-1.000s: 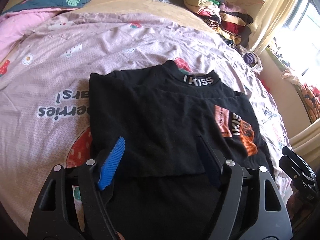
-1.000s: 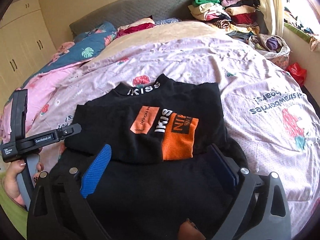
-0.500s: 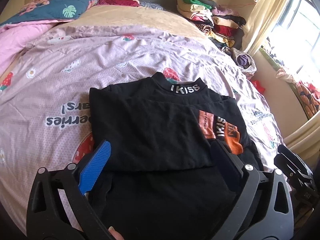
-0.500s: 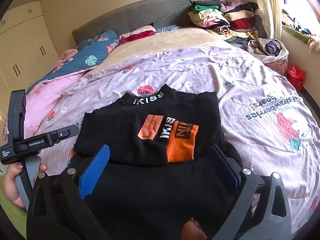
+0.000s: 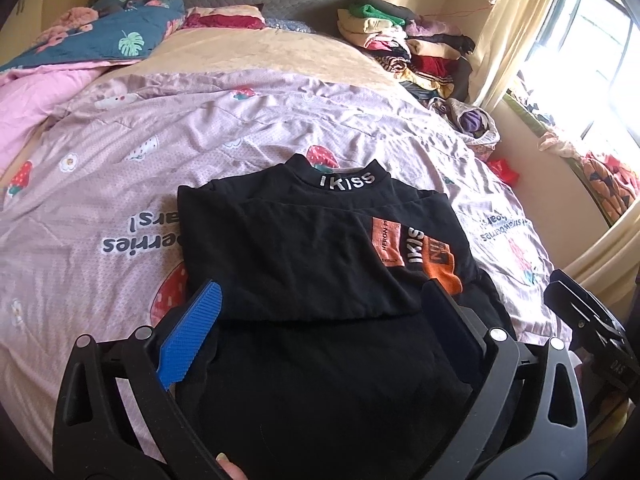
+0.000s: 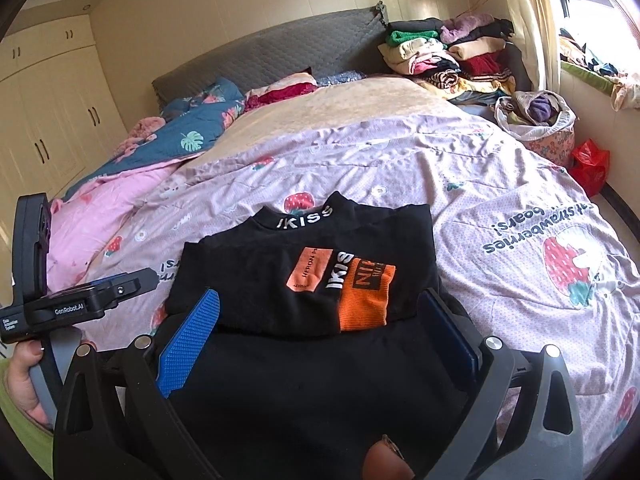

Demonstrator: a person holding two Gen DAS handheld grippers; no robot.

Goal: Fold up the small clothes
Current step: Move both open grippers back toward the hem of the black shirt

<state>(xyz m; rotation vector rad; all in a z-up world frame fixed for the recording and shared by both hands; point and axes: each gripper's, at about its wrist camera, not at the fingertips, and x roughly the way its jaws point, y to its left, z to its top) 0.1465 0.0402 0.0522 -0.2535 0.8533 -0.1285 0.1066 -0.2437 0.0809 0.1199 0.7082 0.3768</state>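
Shirt point(image 5: 304, 264): black, soft knit, folded into a rough rectangle and lying flat on the bed, its collar pointing toward the headboard.
Long axis: runs from the near edge of the bed up toward the headboard point(image 6: 280, 52).
Collar point(image 5: 347, 179): a raised band with white letters reading IKISS.
Print point(image 6: 344, 284): orange blocks with white and black lettering, on the right half of the folded top layer.
Bed cover point(image 5: 120, 184): pale pink, thin and creased, printed with strawberries and dark lettering.
Left tool point(image 5: 320, 312): jaws wide apart above the near part of the shirt, one ribbed blue pad point(image 5: 192, 336) facing inward; nothing clamped.
Right tool point(image 6: 320, 316): jaws likewise spread over the shirt's lower fold, gripping nothing.
Clothes pile point(image 6: 448, 56): mixed folded garments stacked near the headboard's right end.
Hand point(image 6: 24, 380): holds the left tool's handle, at the left edge of the right wrist view.
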